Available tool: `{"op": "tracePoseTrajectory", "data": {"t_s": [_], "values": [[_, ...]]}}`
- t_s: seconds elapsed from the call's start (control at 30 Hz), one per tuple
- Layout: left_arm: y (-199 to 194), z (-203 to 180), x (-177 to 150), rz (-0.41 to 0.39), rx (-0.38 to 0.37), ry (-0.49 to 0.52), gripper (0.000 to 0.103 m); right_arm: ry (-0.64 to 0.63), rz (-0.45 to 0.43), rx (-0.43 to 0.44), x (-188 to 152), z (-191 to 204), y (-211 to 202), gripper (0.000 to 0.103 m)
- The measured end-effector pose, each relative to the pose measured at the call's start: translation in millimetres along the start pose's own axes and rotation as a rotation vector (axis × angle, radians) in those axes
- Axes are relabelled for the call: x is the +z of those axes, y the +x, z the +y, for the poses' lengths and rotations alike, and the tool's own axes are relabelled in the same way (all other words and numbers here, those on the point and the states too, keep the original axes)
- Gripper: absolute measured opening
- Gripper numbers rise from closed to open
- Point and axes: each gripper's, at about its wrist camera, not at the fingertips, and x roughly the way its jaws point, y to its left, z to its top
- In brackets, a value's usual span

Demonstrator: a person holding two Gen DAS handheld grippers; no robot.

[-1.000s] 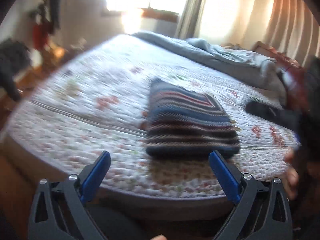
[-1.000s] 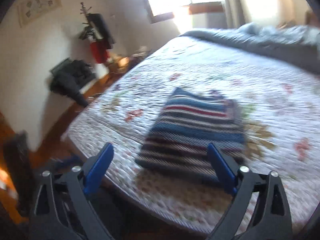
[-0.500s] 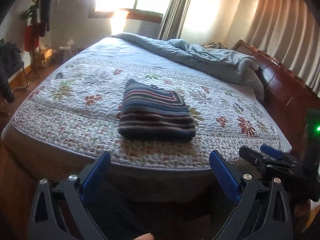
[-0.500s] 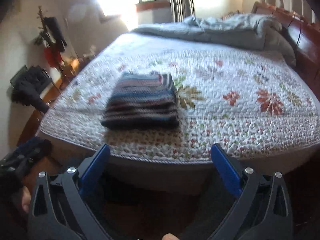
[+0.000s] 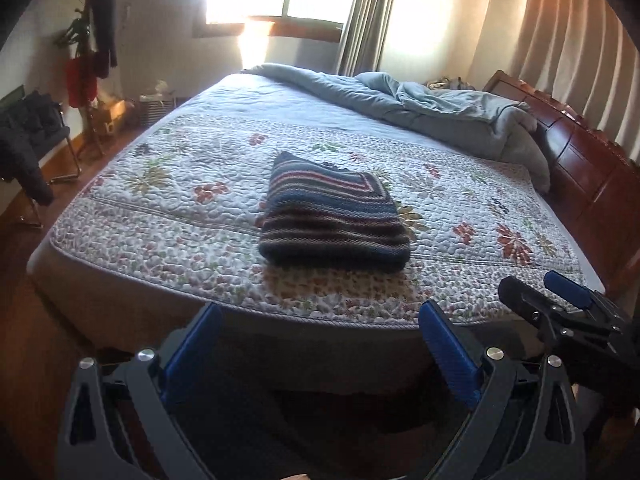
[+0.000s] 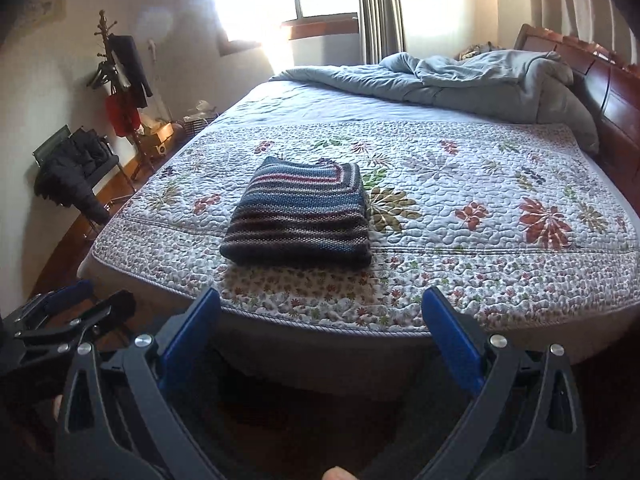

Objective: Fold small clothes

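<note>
We judge the folded striped knit (image 5: 334,220) soft, thick and light; grip its doubled near edge. Left gripper (image 5: 320,354) and right gripper (image 6: 320,340): both spread, empty.

Folded striped sweater (image 6: 298,216) lies on floral quilt (image 6: 480,240), fingers (image 6: 450,336) spread.

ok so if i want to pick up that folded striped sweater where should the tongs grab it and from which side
Take the striped sweater by its thick near edge, coming in low from the foot of the bed. That rounded edge faces both open tongs, left and right, and looks like the fold, so a grip there probably holds every layer. One tong near each front corner should keep the stack flat.
</note>
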Motion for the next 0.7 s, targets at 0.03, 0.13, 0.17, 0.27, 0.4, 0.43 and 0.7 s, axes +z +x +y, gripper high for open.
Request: {"op": "tracePoseTrajectory", "data": {"t_s": [0.03, 0.13, 0.17, 0.27, 0.4, 0.43, 0.7], "values": [[2, 2, 0, 0.003, 0.005, -0.002, 0.099, -0.003, 0.001, -0.003, 0, 0, 2, 0.1], [6, 8, 0, 0.009, 0.007, -0.019, 0.099, -0.013, 0.008, -0.012, 1, 0, 6, 0.1], [7, 9, 0, 0.011, 0.009, -0.021, 0.099, -0.016, 0.01, -0.014, 2, -1, 7, 0.1], [11, 11, 0, 0.013, 0.012, -0.019, 0.099, -0.029, 0.008, -0.031, 2, -2, 9, 0.1], [14, 12, 0, 0.02, 0.01, -0.017, 0.099, -0.023, 0.012, -0.035, 4, -4, 12, 0.1], [14, 12, 0, 0.021, 0.011, -0.018, 0.099, -0.022, 0.012, -0.036, 4, -4, 13, 0.1], [17, 14, 1, 0.03, 0.029, -0.022, 0.099, -0.023, 0.015, -0.025, 6, -4, 16, 0.1]]}}
